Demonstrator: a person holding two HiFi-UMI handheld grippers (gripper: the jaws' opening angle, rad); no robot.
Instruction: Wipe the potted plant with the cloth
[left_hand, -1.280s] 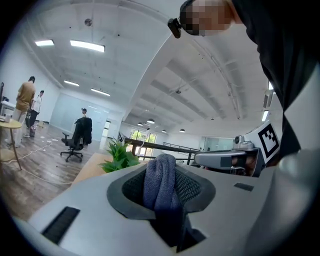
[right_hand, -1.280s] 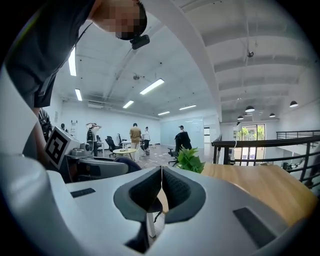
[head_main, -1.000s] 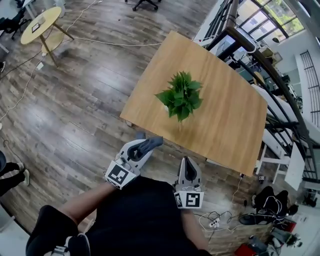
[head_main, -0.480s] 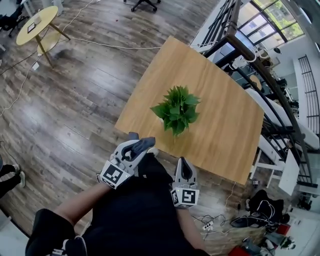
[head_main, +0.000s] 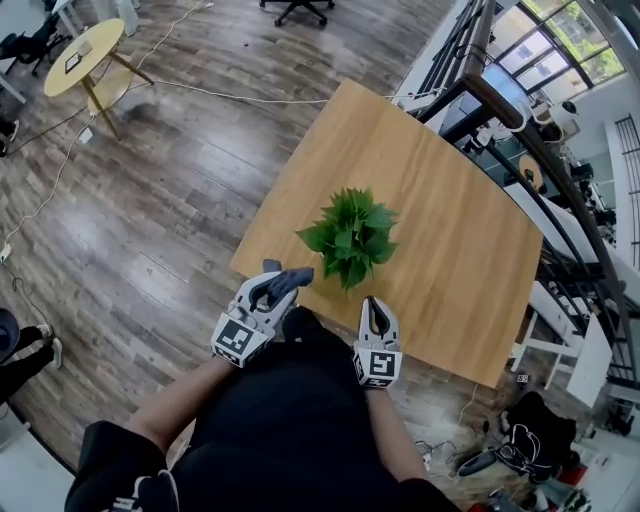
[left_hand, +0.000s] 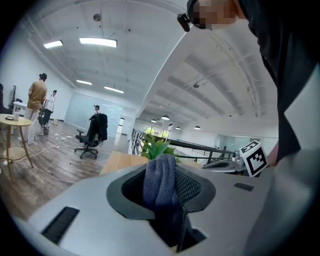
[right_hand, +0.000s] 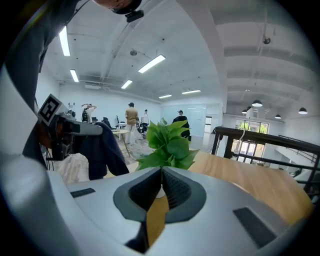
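A leafy green potted plant (head_main: 351, 236) stands near the front edge of a wooden table (head_main: 440, 200). My left gripper (head_main: 283, 283) is shut on a dark grey cloth (head_main: 291, 279), just left of the plant at the table's edge. The cloth (left_hand: 161, 190) hangs folded between the jaws in the left gripper view, with plant leaves (left_hand: 156, 147) behind it. My right gripper (head_main: 372, 310) is shut with nothing in it, just below the plant. The plant (right_hand: 169, 145) rises straight ahead of its tips in the right gripper view.
A round yellow side table (head_main: 85, 50) and an office chair (head_main: 296, 8) stand on the wood floor at the far left. A black railing (head_main: 520, 110) runs along the table's right side. Cables (head_main: 200, 90) lie on the floor. People stand far off (left_hand: 37, 100).
Both grippers have moved forward toward the plant. The left one with the cloth now reaches the table's edge, and the right one is closer under the leaves.
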